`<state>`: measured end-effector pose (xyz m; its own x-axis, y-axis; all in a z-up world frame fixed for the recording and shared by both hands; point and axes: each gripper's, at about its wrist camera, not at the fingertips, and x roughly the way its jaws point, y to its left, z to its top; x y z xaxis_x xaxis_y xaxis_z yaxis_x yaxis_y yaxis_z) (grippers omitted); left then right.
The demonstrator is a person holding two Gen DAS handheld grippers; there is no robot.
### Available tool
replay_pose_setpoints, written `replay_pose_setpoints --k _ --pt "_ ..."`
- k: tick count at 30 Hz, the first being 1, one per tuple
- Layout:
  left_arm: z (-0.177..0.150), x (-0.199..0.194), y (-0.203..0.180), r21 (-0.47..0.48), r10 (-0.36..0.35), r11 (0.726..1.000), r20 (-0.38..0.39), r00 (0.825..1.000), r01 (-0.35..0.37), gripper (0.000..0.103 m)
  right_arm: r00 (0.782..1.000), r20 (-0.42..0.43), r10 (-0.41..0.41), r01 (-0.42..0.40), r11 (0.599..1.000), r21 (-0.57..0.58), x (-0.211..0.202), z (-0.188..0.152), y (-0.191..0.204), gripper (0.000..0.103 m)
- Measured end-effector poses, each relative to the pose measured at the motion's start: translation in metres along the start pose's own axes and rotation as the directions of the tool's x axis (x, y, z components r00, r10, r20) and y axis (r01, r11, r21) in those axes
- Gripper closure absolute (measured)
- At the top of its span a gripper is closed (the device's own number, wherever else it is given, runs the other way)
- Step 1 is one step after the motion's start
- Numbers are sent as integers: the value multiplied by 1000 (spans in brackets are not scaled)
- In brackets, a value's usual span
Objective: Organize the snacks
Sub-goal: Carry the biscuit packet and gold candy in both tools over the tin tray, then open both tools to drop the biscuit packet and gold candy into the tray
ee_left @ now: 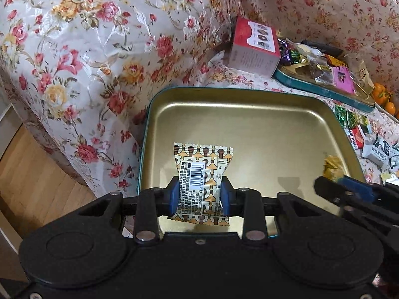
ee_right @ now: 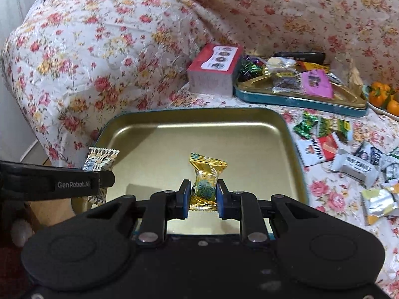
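Above the empty gold tray point(ee_left: 249, 124), the left tool point(ee_left: 200, 194) pinches a patterned snack packet point(ee_left: 199, 174) and the right tool point(ee_right: 201, 195) a gold candy point(ee_right: 205, 172), both probably light, crinkly, slippery, best gripped mid-body.

Your right gripper point(ee_left: 331, 182) shows blurred at the left view's right edge. The oranges point(ee_right: 384, 97) are cut off, and the far snack labels stay unreadable.
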<state>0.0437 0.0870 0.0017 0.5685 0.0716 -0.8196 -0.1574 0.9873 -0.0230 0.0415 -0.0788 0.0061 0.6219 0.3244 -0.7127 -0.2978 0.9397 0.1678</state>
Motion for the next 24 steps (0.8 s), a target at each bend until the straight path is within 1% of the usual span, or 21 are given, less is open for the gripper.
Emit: replay_pose_setpoints --k 9,15,17,24 --pt "2 3 14 -61 -29 998 -26 999 27 60 999 -38 -3 3 1000 -17 23 -2 9 80" --pt "1 3 12 -47 -41 998 -28 999 39 59 998 -54 -8 7 1000 -13 32 -4 9 79" --pt "2 3 11 -46 -46 998 -22 999 45 57 998 -58 -8 8 1000 -7 33 -4 8 79" --pt "3 3 10 -35 -47 998 -18 999 46 57 999 -48 -13 13 1000 -3 33 -4 7 79"
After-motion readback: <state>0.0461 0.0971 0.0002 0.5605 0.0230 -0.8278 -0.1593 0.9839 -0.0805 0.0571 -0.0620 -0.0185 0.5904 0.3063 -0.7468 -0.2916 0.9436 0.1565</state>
